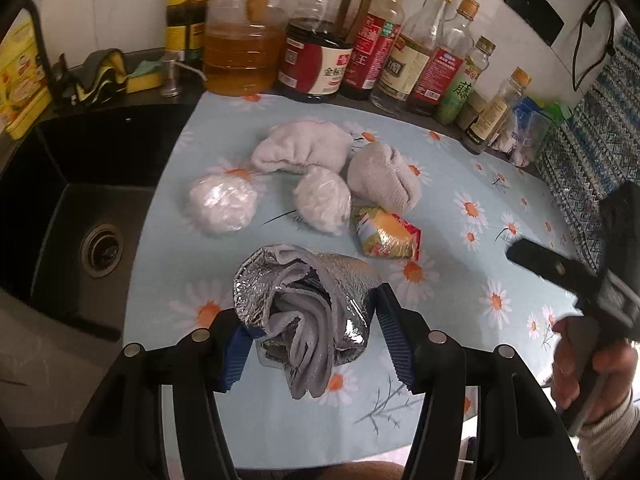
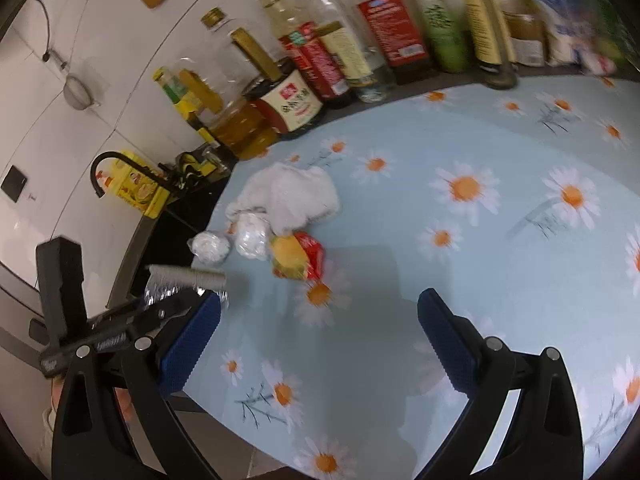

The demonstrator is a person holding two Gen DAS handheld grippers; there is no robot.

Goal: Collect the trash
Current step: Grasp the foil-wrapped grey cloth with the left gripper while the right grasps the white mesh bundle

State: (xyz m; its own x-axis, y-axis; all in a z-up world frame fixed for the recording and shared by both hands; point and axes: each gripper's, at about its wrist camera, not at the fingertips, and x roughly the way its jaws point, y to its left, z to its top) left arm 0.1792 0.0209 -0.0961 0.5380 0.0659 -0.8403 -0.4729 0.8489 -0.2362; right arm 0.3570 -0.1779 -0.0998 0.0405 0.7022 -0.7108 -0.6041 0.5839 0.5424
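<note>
My left gripper (image 1: pixel 310 336) is shut on a silver foil bag (image 1: pixel 304 300) with grey cloth stuffed in its mouth, held just above the daisy tablecloth (image 1: pixel 460 184). Beyond it lie two balls of clear plastic wrap (image 1: pixel 223 204) (image 1: pixel 322 199), two crumpled white tissues (image 1: pixel 304 146) (image 1: pixel 384 178) and a yellow-red snack wrapper (image 1: pixel 386 236). My right gripper (image 2: pixel 320 332) is open and empty over the cloth, right of the pile. From its view the wrapper (image 2: pixel 298 256) and tissues (image 2: pixel 288 196) lie ahead, and the foil bag (image 2: pixel 186 280) shows at the left.
A row of oil and sauce bottles (image 1: pixel 320 52) lines the back wall. A black sink (image 1: pixel 80 208) lies left of the cloth, with sponges and a yellow box behind it. A patterned fabric (image 1: pixel 580 168) hangs at the right.
</note>
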